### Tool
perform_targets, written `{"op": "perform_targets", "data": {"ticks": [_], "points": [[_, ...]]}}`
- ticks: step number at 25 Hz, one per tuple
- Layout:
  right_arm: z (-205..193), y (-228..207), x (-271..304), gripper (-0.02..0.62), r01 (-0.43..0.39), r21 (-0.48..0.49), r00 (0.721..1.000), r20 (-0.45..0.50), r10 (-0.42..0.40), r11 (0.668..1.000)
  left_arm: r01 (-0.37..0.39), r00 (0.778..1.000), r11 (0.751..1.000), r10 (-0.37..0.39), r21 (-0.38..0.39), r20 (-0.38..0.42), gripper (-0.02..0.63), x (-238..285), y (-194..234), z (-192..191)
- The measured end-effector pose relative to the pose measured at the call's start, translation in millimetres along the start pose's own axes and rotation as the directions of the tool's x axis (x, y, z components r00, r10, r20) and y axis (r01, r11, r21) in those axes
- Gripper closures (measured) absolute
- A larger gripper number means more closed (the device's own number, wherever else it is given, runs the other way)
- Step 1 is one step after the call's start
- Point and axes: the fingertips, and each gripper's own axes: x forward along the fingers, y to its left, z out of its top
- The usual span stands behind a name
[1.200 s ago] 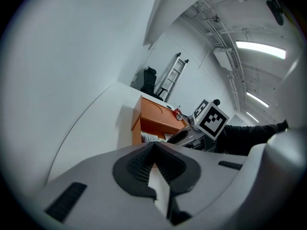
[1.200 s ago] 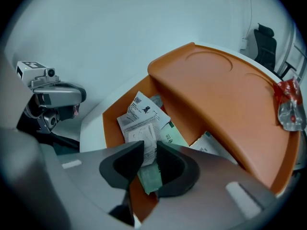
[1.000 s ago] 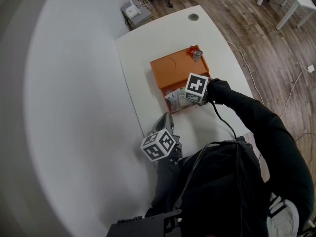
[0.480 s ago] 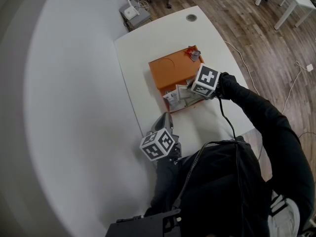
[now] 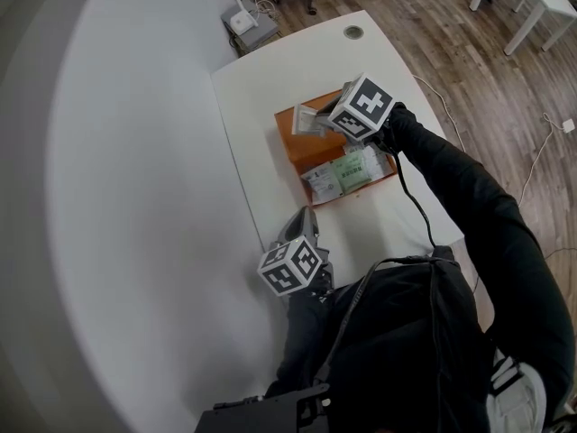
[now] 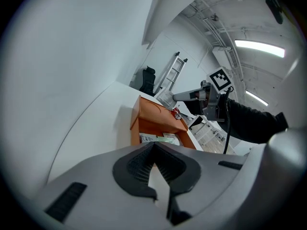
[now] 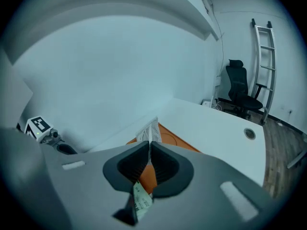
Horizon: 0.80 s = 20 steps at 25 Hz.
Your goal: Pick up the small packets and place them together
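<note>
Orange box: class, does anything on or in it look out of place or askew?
A small red scrap sits alone on a lid corner of the orange box, apart from the packets lying crookedly overlapped in its open tray.

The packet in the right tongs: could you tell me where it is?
Head view, upper middle: the white packet is clamped in the right tongs, in the air over the orange box's far left part.

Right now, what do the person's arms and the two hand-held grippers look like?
The left hand-held gripper and right hand-held gripper are smooth grey shells with dark ribbed pads. Each carries a cube of black-and-white square markers. A thin black cable runs from the right one along the black sleeve.
</note>
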Motion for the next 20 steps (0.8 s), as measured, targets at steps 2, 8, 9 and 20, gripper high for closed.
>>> {"op": "perform_targets", "data": {"ticks": [2,8,9,20], "points": [[6.8,-4.1,11.6,0.574,0.022,-0.009,1.0,-0.001,-0.022,1.0,-0.004,1.0,1.0,0.004,-0.002,-0.001,0.607,-0.8,1.1,-0.6],[16.2,-11.8,48.3,0.574,0.038,-0.004,0.999,-0.025,-0.038,0.999,-0.008,1.0,1.0,0.008,-0.009,-0.008,0.607,1.7,5.5,-2.6],[14.9,-13.0,53.6,0.574,0.037,0.0,0.999,-0.035,-0.037,0.999,-0.01,1.0,1.0,0.01,-0.011,-0.011,0.607,1.8,6.3,-3.1],[2.6,-23.2,69.8,0.572,0.031,0.093,0.998,-0.06,-0.025,0.995,-0.022,1.0,1.0,0.022,-0.022,-0.015,0.607,-0.8,7.2,-3.7]]}}
